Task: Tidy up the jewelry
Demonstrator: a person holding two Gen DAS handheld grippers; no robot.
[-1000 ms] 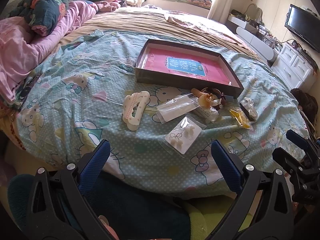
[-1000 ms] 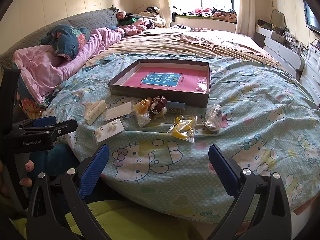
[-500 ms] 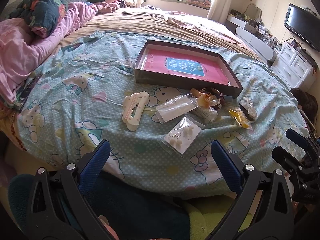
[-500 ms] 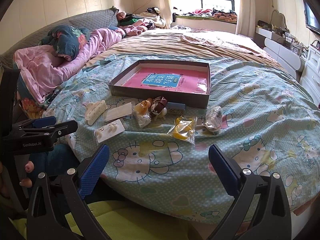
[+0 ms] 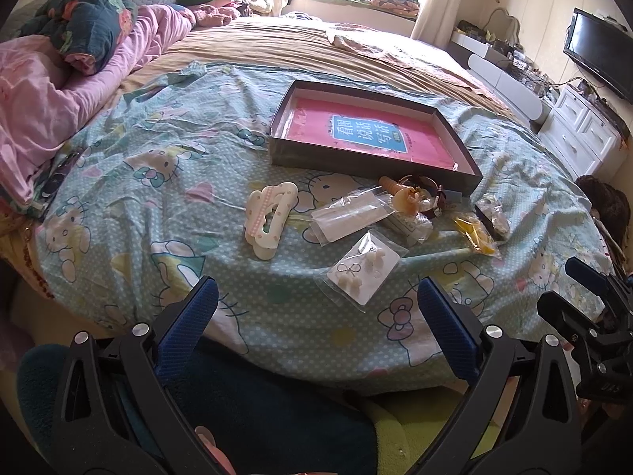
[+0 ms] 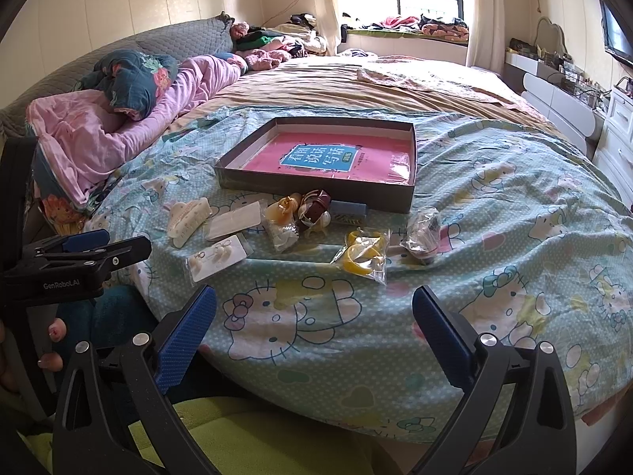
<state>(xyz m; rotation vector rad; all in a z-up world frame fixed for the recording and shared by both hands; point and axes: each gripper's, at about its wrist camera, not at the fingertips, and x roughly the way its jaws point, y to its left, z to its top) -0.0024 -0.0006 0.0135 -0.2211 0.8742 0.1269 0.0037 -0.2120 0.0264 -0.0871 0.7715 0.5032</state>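
Observation:
A shallow dark box with a pink sheet inside lies on the bed. In front of it sit a cream hair claw, a bagged earring card, a clear flat packet, an amber clip with a brown bracelet, a yellow bagged item and a small clear bag. My left gripper hangs open at the bed's near edge, nothing between its fingers. My right gripper is open too, short of the yellow bag.
Pink and dark quilts pile up at the left of the bed. White drawers and a TV stand on the right. A person's fingers hold the left gripper's handle. Green fabric lies below.
Both views have crept slightly closer to the items on the bed. Nothing has been picked up or shifted.

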